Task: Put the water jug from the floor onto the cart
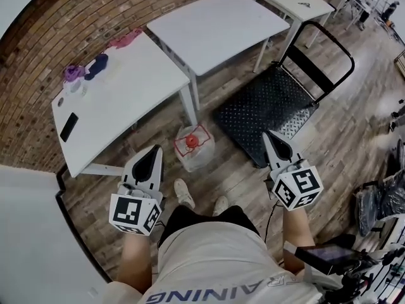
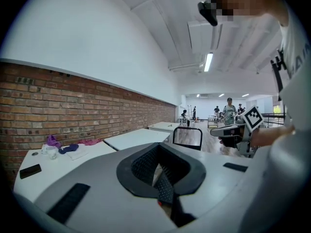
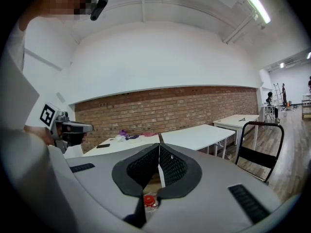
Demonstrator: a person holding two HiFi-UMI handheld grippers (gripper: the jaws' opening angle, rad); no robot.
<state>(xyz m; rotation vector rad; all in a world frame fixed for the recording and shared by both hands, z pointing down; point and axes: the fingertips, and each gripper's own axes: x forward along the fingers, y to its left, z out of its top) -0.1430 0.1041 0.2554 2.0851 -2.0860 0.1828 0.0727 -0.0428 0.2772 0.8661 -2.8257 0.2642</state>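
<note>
Beside the black metal cart [image 1: 266, 109] stands a clear, red-capped water jug [image 1: 193, 145]. I see left gripper [image 1: 155, 149] and right gripper [image 1: 267, 134] closed, empty.

I get bright, even indoor light in all three views. In the left gripper view a long white ceiling strip lamp [image 2: 208, 62] glows at upper centre. In the right gripper view a second white strip lamp [image 3: 257, 6] glares at the upper right. In the head view the white rectangular tables [image 1: 218, 27] cast only soft shadows on the brown wood-plank floor [image 1: 342, 125]. Both gripper views fade to black at their corners. The red brick wall [image 1: 76, 24] bows along the head view's upper left edge.
</note>
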